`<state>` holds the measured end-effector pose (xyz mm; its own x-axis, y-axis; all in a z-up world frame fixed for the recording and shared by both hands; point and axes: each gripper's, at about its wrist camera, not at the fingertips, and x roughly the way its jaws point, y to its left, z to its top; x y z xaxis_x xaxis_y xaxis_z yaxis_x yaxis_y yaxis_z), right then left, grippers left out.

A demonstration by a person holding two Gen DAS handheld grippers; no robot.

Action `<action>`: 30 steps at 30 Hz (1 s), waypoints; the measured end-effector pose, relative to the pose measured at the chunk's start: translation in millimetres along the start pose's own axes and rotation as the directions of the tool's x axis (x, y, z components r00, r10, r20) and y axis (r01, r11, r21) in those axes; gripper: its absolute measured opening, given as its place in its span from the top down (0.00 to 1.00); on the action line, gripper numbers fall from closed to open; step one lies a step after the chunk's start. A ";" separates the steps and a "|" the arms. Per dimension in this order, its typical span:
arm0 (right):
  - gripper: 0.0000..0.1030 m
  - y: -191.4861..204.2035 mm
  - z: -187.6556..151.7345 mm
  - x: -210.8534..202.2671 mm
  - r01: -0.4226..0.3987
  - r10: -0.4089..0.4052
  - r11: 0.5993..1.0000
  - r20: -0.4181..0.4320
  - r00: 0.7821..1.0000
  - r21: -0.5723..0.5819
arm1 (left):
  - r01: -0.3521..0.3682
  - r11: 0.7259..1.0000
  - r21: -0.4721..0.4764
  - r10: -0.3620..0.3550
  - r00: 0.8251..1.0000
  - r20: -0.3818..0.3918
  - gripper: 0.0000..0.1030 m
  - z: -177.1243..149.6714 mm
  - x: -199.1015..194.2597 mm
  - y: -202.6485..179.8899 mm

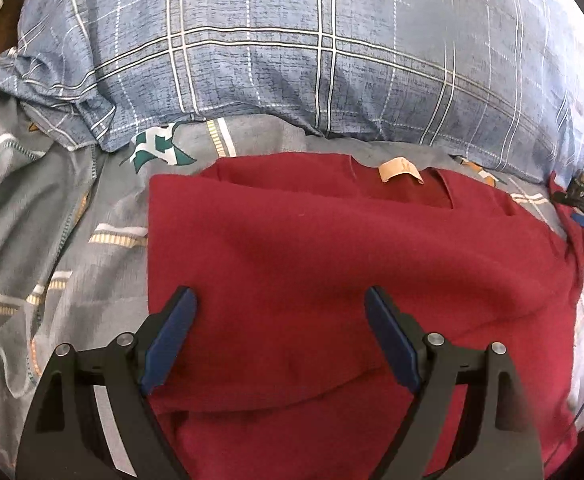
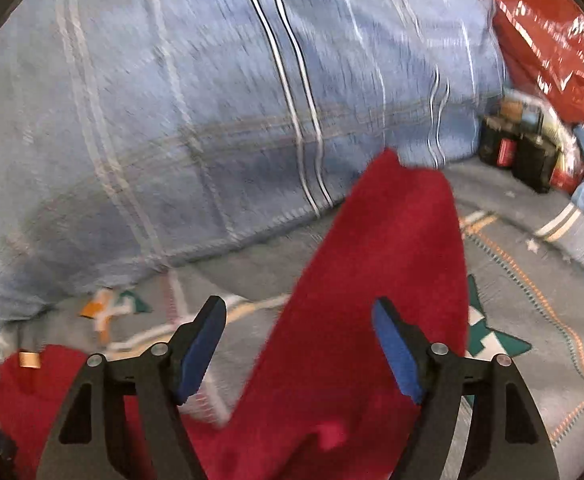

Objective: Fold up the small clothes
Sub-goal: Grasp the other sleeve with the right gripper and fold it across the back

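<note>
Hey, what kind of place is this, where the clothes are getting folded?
Most likely a bedroom, on a bed: a big blue checked pillow lies behind the red shirt, which is spread on a grey patterned bedsheet.

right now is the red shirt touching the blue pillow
Apart. The left wrist view shows a strip of grey bedsheet between the red shirt and the blue pillow.

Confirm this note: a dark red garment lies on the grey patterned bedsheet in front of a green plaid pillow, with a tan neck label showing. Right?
One error: the pillow is blue plaid, not green, as the left wrist view shows. The rest holds: the dark red garment lies on the grey patterned bedsheet, tan neck label showing.
</note>
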<state>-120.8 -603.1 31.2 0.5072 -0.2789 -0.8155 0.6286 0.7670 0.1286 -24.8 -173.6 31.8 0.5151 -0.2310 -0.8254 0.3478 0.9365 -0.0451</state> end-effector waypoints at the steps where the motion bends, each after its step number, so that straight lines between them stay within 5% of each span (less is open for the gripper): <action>1: 0.28 -1.6 -1.9 6.5 0.009 -0.010 1.000 -0.018 1.000 -0.002 | -0.002 1.000 0.007 0.002 1.000 -0.004 0.16 1.0 2.0 -1.1; 3: 0.60 -3.7 -5.4 7.3 0.060 -0.059 0.997 0.023 0.998 -0.039 | -0.008 1.000 0.018 0.008 1.000 -0.008 0.15 2.4 4.6 -2.6; 4: 0.65 -5.6 -5.2 6.7 0.078 -0.077 0.996 0.017 0.997 -0.042 | -0.009 1.000 0.022 0.009 1.000 -0.008 0.16 2.6 4.6 -3.1; 6: 0.90 -19.5 -5.1 -0.7 -0.016 0.016 1.000 0.005 1.000 0.025 | -0.002 1.000 0.022 0.002 1.000 -0.005 0.15 2.1 2.0 -2.9; 14: 0.94 -41.8 -13.1 -63.9 -0.220 0.205 0.967 0.121 0.971 0.129 | 0.024 0.999 -0.038 -0.023 0.999 0.036 0.16 6.8 -14.3 12.3; 19: 0.93 -26.8 -19.0 -108.3 -0.350 0.333 0.934 0.191 0.924 0.067 | 0.065 0.990 -0.121 -0.059 0.997 0.052 0.16 8.9 -20.5 28.4; 27: 0.93 16.1 -27.6 -116.9 -0.449 0.448 0.893 0.165 0.879 -0.034 | 0.068 0.986 -0.150 -0.059 0.996 0.060 0.16 8.1 -22.3 35.8; 30: 0.97 29.8 -32.2 -119.3 -0.528 0.530 0.847 0.145 0.835 -0.056 | 0.070 0.986 -0.152 -0.060 0.996 0.067 0.16 9.9 -22.4 37.3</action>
<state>-181.6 -528.3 114.1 0.8425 0.0901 -0.5311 0.2318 0.8293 0.5084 -15.6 -136.2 54.2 0.5447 -0.3040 -0.7816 0.2596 0.9473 -0.1875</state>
